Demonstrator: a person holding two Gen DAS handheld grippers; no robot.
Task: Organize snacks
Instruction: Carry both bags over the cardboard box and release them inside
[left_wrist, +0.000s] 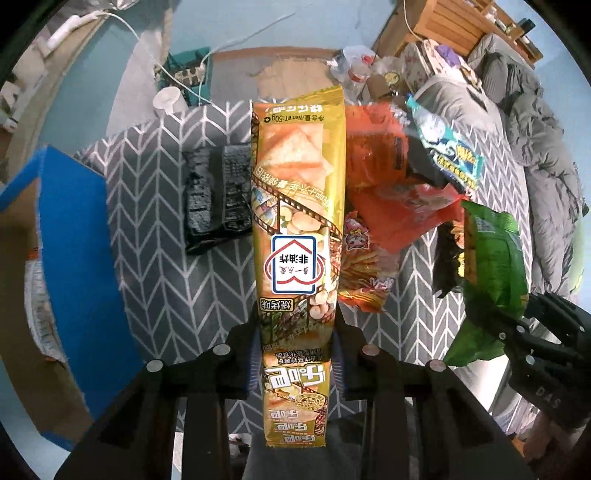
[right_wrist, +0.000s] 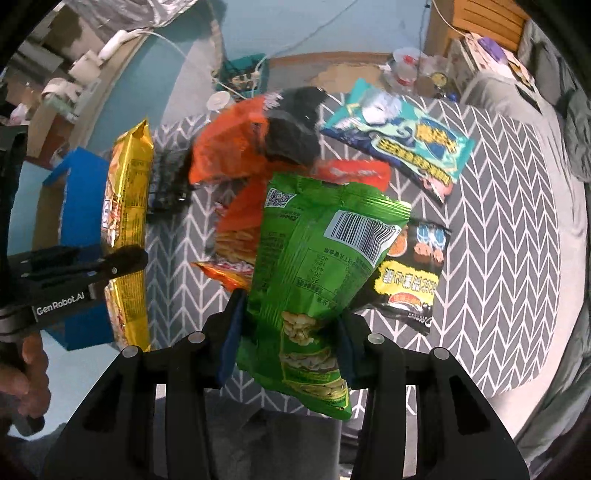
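Long golden foil snack pack (left_wrist: 298, 236) pinched near its lower end between the black fingers (left_wrist: 242, 363) of the left gripper (left_wrist: 298, 363), above a grey chevron-patterned cloth (left_wrist: 155, 206). To its right, a heap of orange-red snack bags (left_wrist: 388, 184); to its left, a black seaweed packet (left_wrist: 218, 192) flat on the cloth. At far right, a crinkled green snack bag (left_wrist: 491, 266) clamped in the right gripper (left_wrist: 517, 332).

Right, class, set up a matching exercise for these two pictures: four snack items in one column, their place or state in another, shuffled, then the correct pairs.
Things:
1. gold packet
2. green bag
3. teal packet
4. blue box

Places or states:
A. lying flat on the patterned cloth
B. held in the right gripper
C. standing at the cloth's left edge
D. held in the left gripper

Pairs: 1-D, 2-B, 3-A, 4-C
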